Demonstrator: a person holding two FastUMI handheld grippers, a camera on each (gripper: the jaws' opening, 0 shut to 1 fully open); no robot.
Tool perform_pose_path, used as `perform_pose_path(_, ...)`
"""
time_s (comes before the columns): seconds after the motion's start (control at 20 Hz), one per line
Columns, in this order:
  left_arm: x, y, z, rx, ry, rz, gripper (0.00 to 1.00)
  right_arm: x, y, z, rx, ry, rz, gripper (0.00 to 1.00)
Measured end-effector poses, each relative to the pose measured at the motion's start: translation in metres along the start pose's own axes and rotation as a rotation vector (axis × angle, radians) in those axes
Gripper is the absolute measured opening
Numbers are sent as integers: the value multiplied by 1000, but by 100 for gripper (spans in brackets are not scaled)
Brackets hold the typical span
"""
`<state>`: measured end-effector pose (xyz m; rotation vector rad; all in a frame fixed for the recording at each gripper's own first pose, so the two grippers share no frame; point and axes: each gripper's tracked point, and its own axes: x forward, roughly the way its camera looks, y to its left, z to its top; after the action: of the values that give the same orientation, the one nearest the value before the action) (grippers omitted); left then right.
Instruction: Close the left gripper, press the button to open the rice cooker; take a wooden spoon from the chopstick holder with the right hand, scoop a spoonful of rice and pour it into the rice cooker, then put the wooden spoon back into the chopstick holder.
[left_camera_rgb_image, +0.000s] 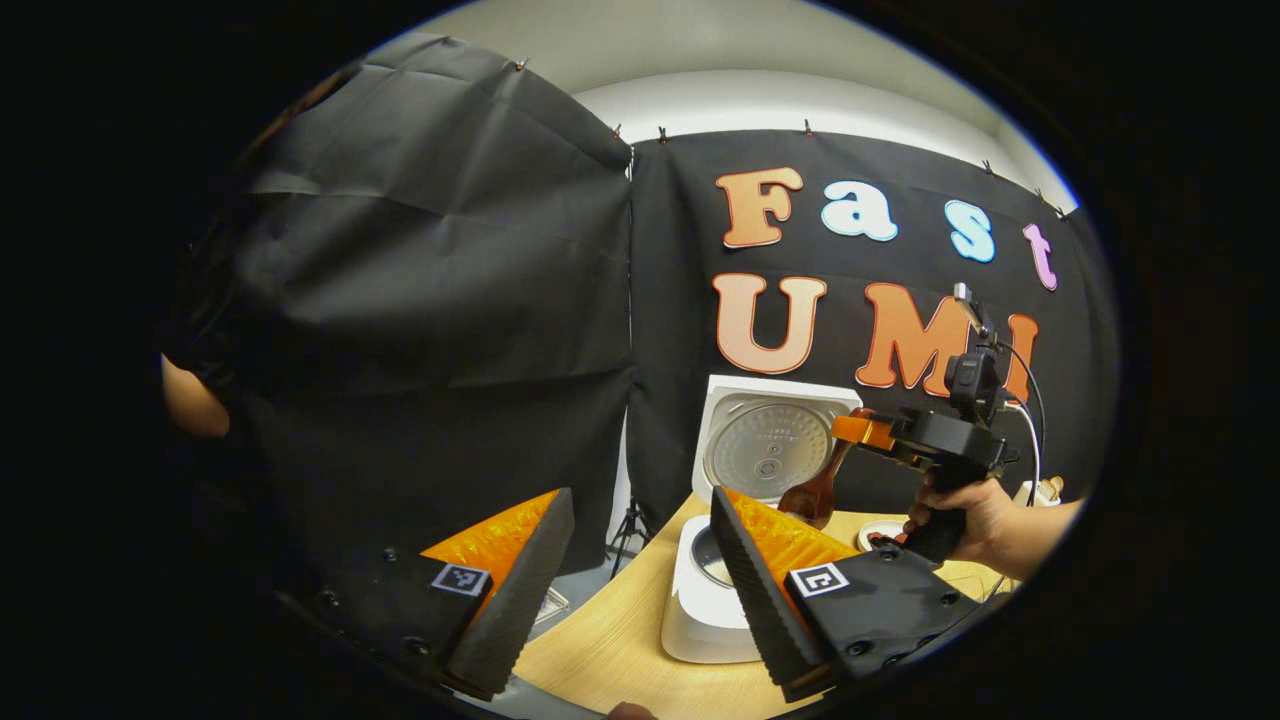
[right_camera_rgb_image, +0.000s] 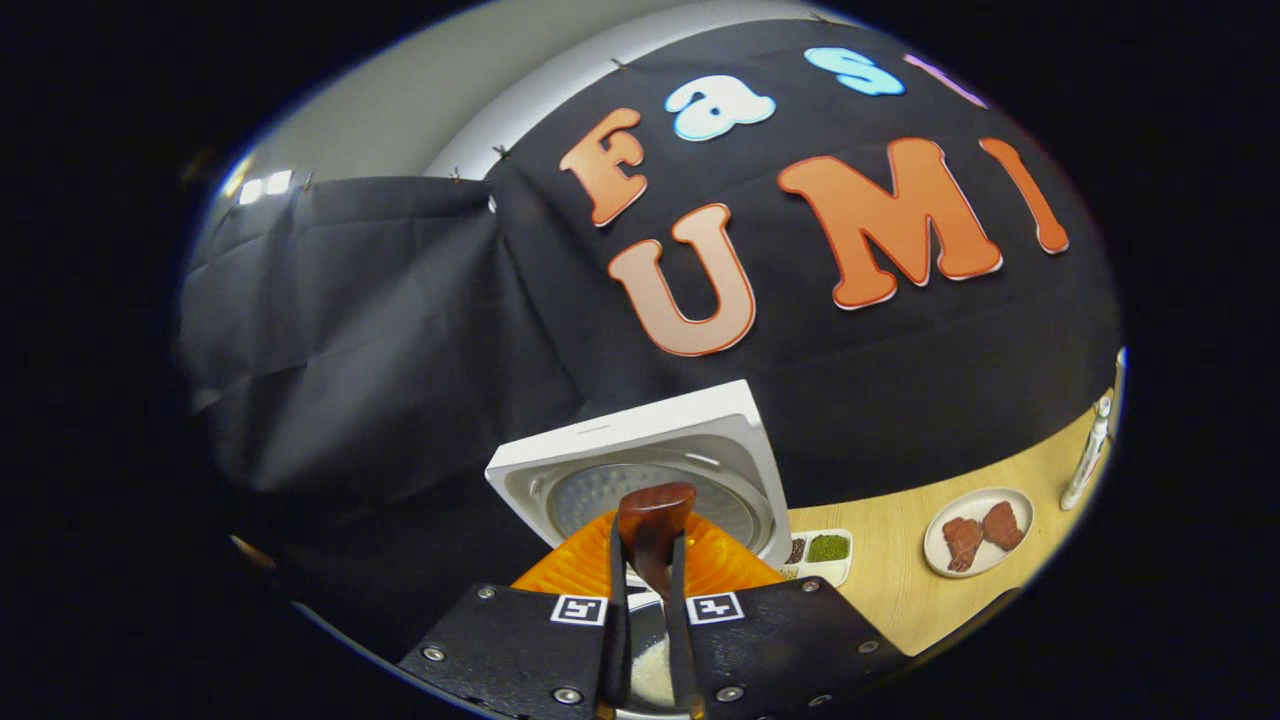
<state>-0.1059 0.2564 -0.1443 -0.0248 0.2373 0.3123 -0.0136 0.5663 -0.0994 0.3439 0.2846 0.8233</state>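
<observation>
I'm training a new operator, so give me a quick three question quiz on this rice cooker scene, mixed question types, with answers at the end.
1. True or false: the rice cooker lid is shut.
2. What does the right gripper clamp?
A. a plate
B. the wooden spoon
C. nothing
3. Fill in: the left gripper fingers stand ____.

Key: 1 false, the lid stands up, open. 2 B. 3 apart, gripping nothing.

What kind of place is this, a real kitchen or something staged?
Probably a staged recording booth dressed as a kitchen corner. Black cloth hangs as walls, clipped along the top, behind a wooden table. On it stand an open rice cooker and a plate of food, while a hand works camera-fitted tongs.
</observation>
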Motion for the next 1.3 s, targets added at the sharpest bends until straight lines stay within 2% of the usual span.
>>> perform_pose_path(0.3, 0, -1, 2, 28, -20, 2, 94, -10, 29, -6, -257, 6, 109, 15)
perform_pose_path(0.4, 0, -4, 4, 29, -23, -6, 94, -14, 36, -10, -309, 6, 132, 15)
perform_pose_path(0.5, 0, -12, 4, 30, -23, -8, 94, -15, 37, -11, -315, 5, 146, 14)
perform_pose_path(0.65, -1, -19, 6, 25, -25, -11, 94, -16, 24, 0, -209, -2, 143, 15)
perform_pose_path(0.9, -7, -47, 11, 30, -35, -43, 94, -53, -29, 47, 85, -78, 64, 14)
perform_pose_path(1.1, -9, -90, 14, 46, -44, -102, 94, -135, -93, 102, 147, -148, -48, 14)
perform_pose_path(1.3, -13, -141, 16, 55, -45, -183, 94, -224, -183, 108, 176, -164, -214, 14)
